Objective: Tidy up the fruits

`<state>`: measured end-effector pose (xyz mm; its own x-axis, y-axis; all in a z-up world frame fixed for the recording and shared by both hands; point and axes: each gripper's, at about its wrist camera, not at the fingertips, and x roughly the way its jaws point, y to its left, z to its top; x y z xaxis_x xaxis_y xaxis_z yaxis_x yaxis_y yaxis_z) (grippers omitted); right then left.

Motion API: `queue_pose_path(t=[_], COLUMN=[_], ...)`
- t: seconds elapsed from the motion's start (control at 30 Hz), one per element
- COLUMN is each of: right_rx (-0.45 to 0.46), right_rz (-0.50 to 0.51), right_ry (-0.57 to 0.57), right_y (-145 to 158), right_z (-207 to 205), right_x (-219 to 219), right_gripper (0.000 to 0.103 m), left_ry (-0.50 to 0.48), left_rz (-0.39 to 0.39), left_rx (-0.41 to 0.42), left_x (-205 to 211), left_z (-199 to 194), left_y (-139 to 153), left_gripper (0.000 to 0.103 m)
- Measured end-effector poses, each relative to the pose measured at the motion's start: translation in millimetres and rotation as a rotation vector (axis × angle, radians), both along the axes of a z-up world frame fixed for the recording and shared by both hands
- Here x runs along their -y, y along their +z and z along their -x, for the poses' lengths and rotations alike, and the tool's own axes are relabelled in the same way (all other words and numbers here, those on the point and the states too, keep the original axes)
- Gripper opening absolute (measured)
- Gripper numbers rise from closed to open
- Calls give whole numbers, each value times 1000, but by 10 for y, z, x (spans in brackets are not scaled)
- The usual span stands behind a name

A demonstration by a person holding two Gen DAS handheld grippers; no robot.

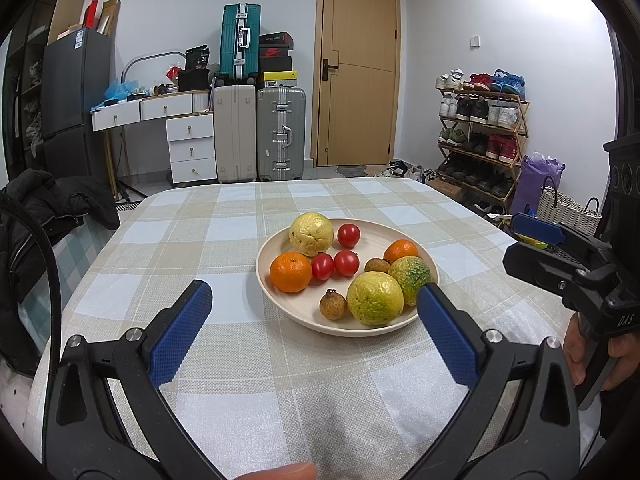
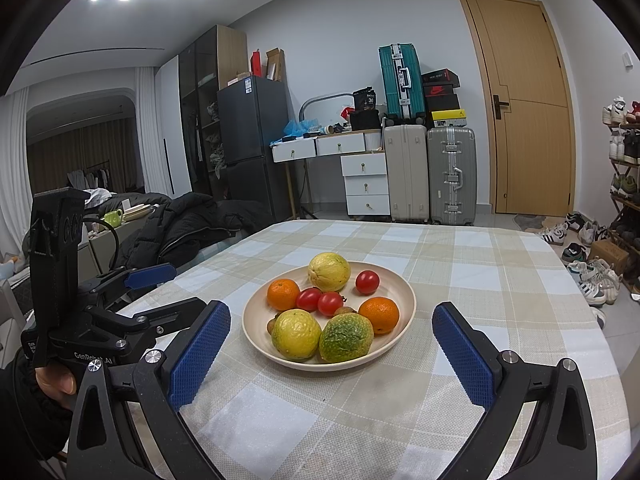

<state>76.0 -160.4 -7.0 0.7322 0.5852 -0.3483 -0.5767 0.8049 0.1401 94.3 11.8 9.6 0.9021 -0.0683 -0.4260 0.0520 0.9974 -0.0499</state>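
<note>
Currently both black blue-padded claws, left claw (image 1: 314, 308) and right claw (image 2: 332, 326), are hovering spread wide and empty over the checked-cloth surface (image 1: 224, 216). Just ahead, the round cream plate (image 1: 276, 248) is sitting mid-surface, carrying yellow-green citrus fruits (image 1: 375, 298), oranges (image 1: 291, 272), red tomatoes (image 1: 346, 263) and brown longans (image 1: 333, 304).
</note>
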Motion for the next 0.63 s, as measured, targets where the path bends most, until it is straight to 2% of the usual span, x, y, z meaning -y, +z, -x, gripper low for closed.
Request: queue_pose_path(t=[0.63], right_rx=[1], right_rz=[4], right_ry=[2], right_y=[0], right_z=[4], right_x=[-7], right_gripper=[103], left_ry=[2], left_rz=[5], left_rx=[1], left_x=[-5], left_z=[-3], left_y=[-9], left_gripper=[102])
